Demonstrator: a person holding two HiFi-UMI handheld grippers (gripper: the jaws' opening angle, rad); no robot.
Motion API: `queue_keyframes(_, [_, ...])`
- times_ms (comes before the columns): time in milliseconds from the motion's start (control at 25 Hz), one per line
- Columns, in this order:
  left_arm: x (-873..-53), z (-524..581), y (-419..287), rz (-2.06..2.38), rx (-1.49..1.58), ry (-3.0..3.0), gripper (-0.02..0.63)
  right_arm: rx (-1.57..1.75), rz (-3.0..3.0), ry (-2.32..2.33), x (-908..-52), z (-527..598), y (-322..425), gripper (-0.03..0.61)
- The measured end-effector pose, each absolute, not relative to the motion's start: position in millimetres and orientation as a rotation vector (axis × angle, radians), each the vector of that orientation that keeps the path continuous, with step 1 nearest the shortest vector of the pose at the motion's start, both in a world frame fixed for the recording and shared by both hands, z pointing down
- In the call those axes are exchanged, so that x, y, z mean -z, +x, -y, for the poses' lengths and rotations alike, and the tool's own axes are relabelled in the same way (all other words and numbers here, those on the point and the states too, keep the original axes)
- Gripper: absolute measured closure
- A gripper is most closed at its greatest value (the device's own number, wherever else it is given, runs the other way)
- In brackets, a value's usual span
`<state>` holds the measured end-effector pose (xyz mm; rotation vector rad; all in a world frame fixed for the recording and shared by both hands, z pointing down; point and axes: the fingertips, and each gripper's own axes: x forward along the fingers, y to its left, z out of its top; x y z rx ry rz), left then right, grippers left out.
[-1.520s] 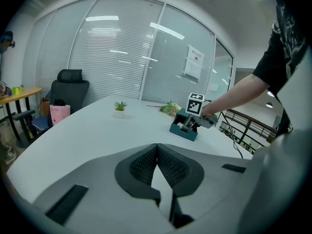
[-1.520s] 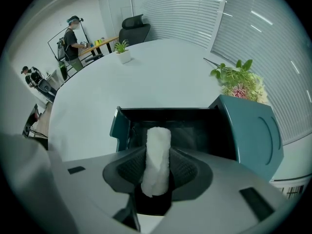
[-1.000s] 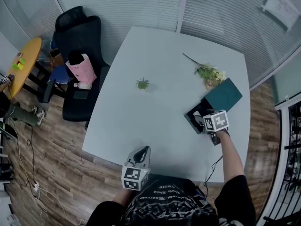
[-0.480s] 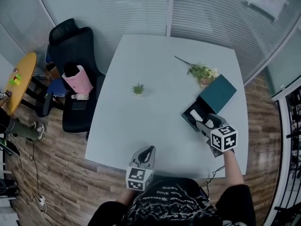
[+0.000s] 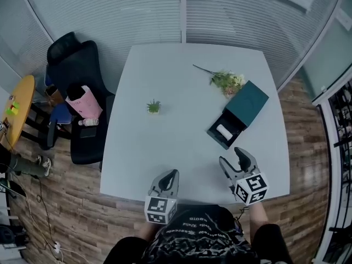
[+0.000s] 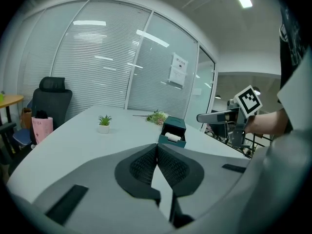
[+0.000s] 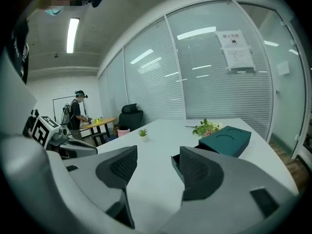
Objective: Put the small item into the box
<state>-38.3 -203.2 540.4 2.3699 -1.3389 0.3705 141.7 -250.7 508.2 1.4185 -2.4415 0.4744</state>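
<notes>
Near the box [image 5: 246, 104] holding the roll [image 5: 224, 131], the right gripper's [image 5: 232, 158] empty, spread fingers might knock it askew, while the left gripper's [image 5: 171, 175] fingers are together.

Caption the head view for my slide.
White item lies in the open teal box; right gripper open, left gripper shut, both empty.

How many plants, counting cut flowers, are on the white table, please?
2. A small potted plant stands left of centre on the table; a flower sprig lies at the far right, beside the green box. None seems hidden.
</notes>
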Motion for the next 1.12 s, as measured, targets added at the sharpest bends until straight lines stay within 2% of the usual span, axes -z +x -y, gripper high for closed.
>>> queue_keyframes(680, [-533, 201, -54, 1.349, -0.311, 2.355, 0.595, -0.429, 2.370, 1.478, -536, 204, 109, 0.311])
queue_keyframes(760, [-533, 201, -53, 1.352, -0.315, 2.358, 0.595, -0.425, 2.378, 1.482, -534, 204, 107, 0.336])
queue_keyframes(880, [-533, 200, -52, 1.351, -0.320, 2.363, 0.595, -0.426, 2.388, 1.476, -534, 203, 104, 0.417])
queue_keyframes(1040, [-532, 198, -47, 1.350, -0.334, 2.366, 0.595, -0.416, 2.368, 1.476, -536, 205, 108, 0.440])
queue_keyframes(1120, [-533, 198, -46, 1.353, -0.342, 2.366, 0.595, -0.425, 2.374, 1.478, -536, 204, 109, 0.476])
